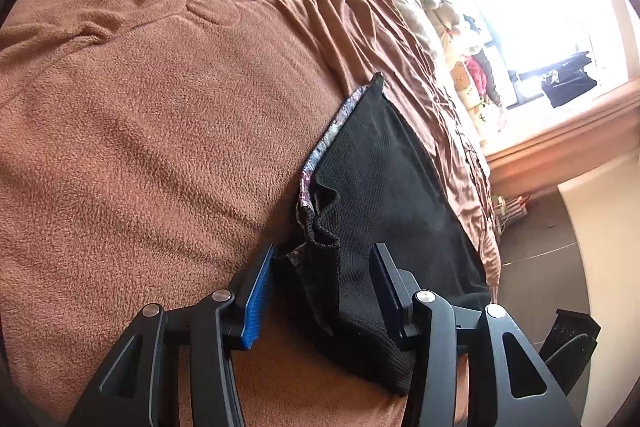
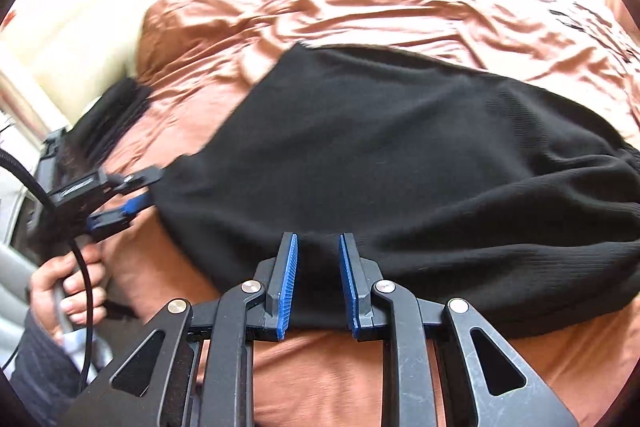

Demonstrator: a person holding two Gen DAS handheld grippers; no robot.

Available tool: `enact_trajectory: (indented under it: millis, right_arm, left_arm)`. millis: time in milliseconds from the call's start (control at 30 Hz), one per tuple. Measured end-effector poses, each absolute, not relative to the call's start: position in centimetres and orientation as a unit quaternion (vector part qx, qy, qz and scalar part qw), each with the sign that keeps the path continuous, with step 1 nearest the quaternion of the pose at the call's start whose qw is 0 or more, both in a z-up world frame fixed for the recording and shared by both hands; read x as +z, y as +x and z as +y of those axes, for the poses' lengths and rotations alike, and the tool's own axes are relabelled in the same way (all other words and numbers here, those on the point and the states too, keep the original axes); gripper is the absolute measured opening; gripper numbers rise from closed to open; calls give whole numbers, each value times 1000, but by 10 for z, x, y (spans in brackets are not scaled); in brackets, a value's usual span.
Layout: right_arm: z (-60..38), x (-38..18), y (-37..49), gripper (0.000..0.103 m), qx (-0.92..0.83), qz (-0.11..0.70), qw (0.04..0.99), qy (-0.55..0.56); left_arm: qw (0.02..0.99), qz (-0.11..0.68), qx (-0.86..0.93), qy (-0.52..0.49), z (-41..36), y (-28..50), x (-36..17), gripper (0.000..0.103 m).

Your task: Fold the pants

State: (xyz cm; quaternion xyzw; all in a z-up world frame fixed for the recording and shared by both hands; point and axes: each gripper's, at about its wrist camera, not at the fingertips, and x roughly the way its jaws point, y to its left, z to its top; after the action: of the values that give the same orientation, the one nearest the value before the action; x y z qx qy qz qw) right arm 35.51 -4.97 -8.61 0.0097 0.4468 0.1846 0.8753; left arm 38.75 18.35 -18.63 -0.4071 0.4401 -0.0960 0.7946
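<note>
The black pants [image 2: 400, 155] are spread on the brown bed [image 1: 140, 147]. Their near edge is clamped between the fingers of the right gripper [image 2: 318, 267]. The left gripper [image 1: 320, 275] is seen with fingers apart around a bunched corner; no firm grip can be told.
</note>
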Motion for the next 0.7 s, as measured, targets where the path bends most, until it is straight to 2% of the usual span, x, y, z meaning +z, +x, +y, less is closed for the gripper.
enact_trajectory:
  millis: [233, 400, 533, 567, 633, 700]
  right_arm:
    - [-56, -96, 367, 19, 140, 462, 875, 26]
    - [-60, -120, 371, 19, 113, 503, 856, 41]
    - [-55, -120, 364, 19, 114, 499, 859, 27]
    - [-54, -119, 364, 19, 115, 501, 857, 26]
    - [-52, -117, 364, 19, 118, 509, 852, 24]
    - [-54, -113, 364, 19, 123, 516, 847, 23]
  left_arm:
    - [788, 455, -98, -402, 178, 386, -195, 49]
    - [790, 457, -87, -400, 179, 392, -197, 40]
    - [793, 454, -87, -398, 175, 392, -198, 38]
    - [792, 452, -89, -400, 175, 392, -198, 35]
    - [788, 454, -93, -405, 175, 391, -200, 21]
    - [789, 454, -90, -404, 173, 390, -200, 17]
